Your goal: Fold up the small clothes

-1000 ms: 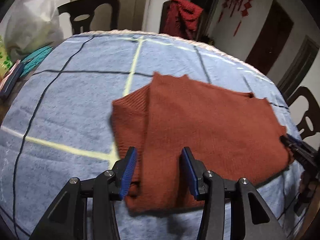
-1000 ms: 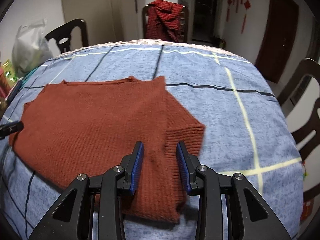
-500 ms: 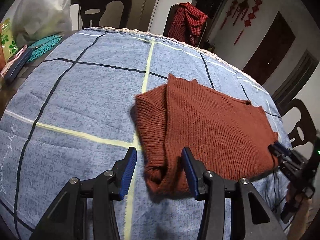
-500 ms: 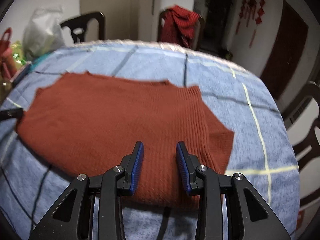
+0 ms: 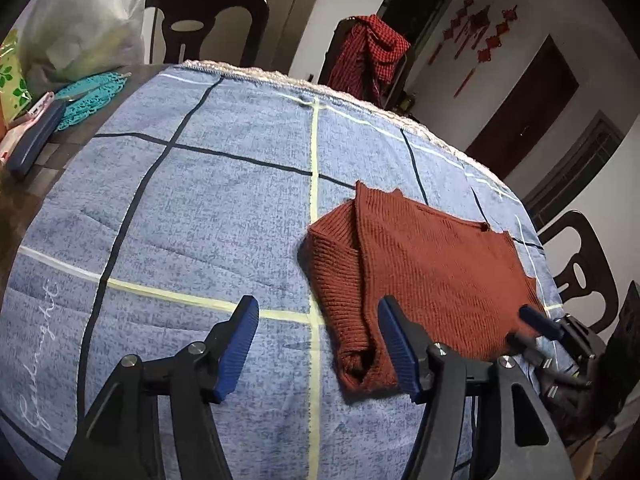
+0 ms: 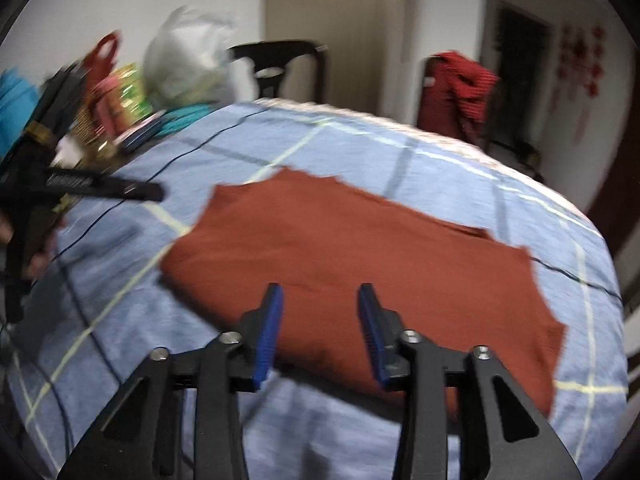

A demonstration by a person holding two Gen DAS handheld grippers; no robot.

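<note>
Showing sweater (image 5: 436, 272) sleeve fold: left view only | right view blurred | both hand-held grippers (image 5: 316, 344) (image 6: 319, 330) released

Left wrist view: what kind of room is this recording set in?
Most likely a home dining room. Dark wooden chairs ring a table under a blue checked cloth, red knot ornaments hang on the wall, and a rust sweater lies there.

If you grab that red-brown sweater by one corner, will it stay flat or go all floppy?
Probably floppy: the sweater is soft ribbed knit, and its folded sleeve edge already curls and sags. It likely drags on the blue blanket rather than sliding, and seems light.
</note>
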